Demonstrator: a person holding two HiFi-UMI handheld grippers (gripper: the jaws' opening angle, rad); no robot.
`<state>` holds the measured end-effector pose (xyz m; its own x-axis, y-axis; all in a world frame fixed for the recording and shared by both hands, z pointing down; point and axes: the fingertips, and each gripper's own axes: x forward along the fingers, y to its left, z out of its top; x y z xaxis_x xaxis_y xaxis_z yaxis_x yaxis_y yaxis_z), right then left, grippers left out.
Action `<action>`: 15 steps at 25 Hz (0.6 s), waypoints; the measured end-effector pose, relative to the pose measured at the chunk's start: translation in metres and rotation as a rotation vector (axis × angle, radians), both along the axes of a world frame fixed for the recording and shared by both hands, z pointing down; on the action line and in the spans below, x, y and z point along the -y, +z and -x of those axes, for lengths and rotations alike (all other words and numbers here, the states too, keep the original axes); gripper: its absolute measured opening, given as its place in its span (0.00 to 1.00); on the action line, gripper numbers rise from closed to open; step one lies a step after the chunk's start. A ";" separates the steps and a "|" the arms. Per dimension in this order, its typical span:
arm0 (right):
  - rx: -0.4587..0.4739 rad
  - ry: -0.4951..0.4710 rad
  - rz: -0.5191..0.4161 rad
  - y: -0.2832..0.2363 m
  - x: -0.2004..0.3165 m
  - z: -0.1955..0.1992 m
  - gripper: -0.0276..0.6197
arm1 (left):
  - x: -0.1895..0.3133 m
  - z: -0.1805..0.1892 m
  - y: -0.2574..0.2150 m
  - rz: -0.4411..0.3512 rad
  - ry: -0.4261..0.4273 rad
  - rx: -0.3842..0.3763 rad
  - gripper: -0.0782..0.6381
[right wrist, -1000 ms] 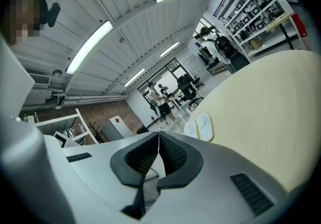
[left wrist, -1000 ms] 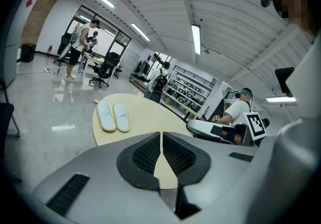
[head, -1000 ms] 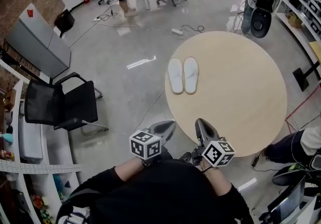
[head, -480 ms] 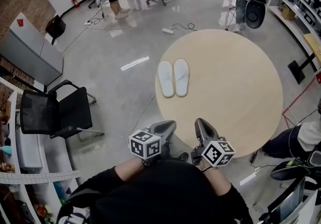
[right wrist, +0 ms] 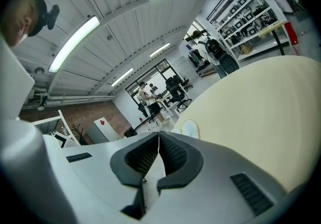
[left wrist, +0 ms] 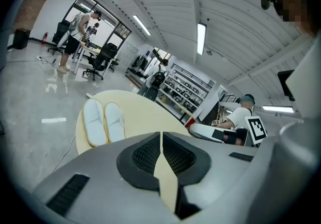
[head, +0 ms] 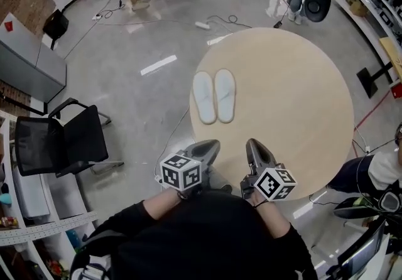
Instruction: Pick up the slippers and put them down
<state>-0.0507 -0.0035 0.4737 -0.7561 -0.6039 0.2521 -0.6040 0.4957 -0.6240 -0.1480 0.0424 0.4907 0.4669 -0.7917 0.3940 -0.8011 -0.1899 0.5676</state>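
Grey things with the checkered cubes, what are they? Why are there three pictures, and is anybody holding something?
They are grabbers. A person holds the left gripper and the right gripper, one in each hand. The head view comes from a camera on the person's head, looking down. The two gripper views come from small cameras riding on each gripper, looking along its jaws. On the round table lie two white slippers, side by side. Both grippers are shut and empty, short of the slippers.

Head view looks down; gripper views (low) share the table (head: 295, 84).
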 end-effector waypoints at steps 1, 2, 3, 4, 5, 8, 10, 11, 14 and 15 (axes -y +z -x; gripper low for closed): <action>-0.005 0.004 0.000 0.000 0.010 0.007 0.07 | 0.010 0.008 0.000 -0.002 -0.001 -0.005 0.15; -0.012 0.007 0.000 0.001 0.020 0.014 0.07 | 0.021 0.015 -0.001 -0.005 -0.001 -0.009 0.15; -0.022 0.009 -0.001 0.001 0.030 0.021 0.07 | 0.031 0.023 -0.001 -0.007 -0.002 -0.012 0.15; -0.033 0.010 -0.002 0.002 0.040 0.028 0.07 | 0.042 0.031 -0.001 -0.009 -0.005 -0.017 0.15; -0.044 0.011 -0.004 0.003 0.051 0.034 0.07 | 0.053 0.038 0.000 -0.009 -0.008 -0.022 0.15; -0.074 0.022 -0.005 0.008 0.080 0.052 0.07 | 0.083 0.058 0.007 0.009 -0.014 -0.038 0.15; -0.094 0.044 -0.005 0.013 0.099 0.059 0.07 | 0.101 0.069 0.015 0.021 -0.008 -0.049 0.15; -0.104 0.055 -0.005 0.017 0.109 0.063 0.07 | 0.110 0.074 0.019 0.027 -0.004 -0.051 0.15; -0.132 0.059 -0.001 0.032 0.137 0.079 0.07 | 0.132 0.094 0.038 0.061 -0.005 -0.050 0.15; -0.147 0.046 0.002 0.039 0.146 0.086 0.07 | 0.139 0.102 0.044 0.076 -0.011 -0.048 0.15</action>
<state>-0.1372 -0.1494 0.5123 -0.6827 -0.6365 0.3589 -0.7108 0.4644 -0.5284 -0.2502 -0.0968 0.5351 0.4780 -0.7655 0.4307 -0.7742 -0.1357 0.6182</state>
